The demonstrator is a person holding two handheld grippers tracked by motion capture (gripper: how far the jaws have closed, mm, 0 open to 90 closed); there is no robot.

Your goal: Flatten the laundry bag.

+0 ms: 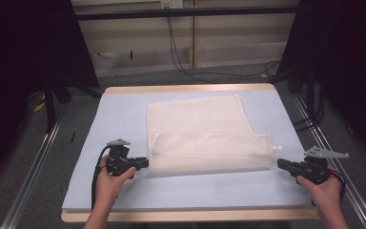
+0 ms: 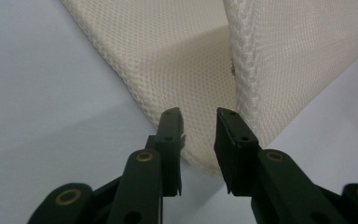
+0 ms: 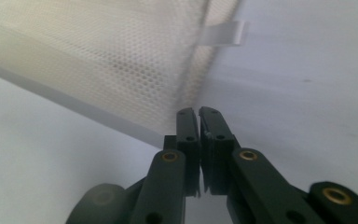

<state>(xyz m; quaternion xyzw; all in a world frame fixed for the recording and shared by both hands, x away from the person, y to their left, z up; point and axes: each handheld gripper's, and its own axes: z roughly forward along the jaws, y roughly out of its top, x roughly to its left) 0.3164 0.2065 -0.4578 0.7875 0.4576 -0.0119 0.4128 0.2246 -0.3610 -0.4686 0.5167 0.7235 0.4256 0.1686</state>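
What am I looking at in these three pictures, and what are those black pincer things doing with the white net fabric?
No machine works here: a person holds a hand tool with a two-jaw claw in each hand. The high view looks down on the table. The other two pictures come from small cameras riding on each claw, looking along its black jaws.

On the pale blue table lies a cream mesh bag, folded once so its near part lies doubled.

The left claw is at the bag's left end; its jaws stand apart over the mesh corner without pinching it. The right claw is just off the bag's right end, jaws shut and, as far as I can tell, holding nothing.
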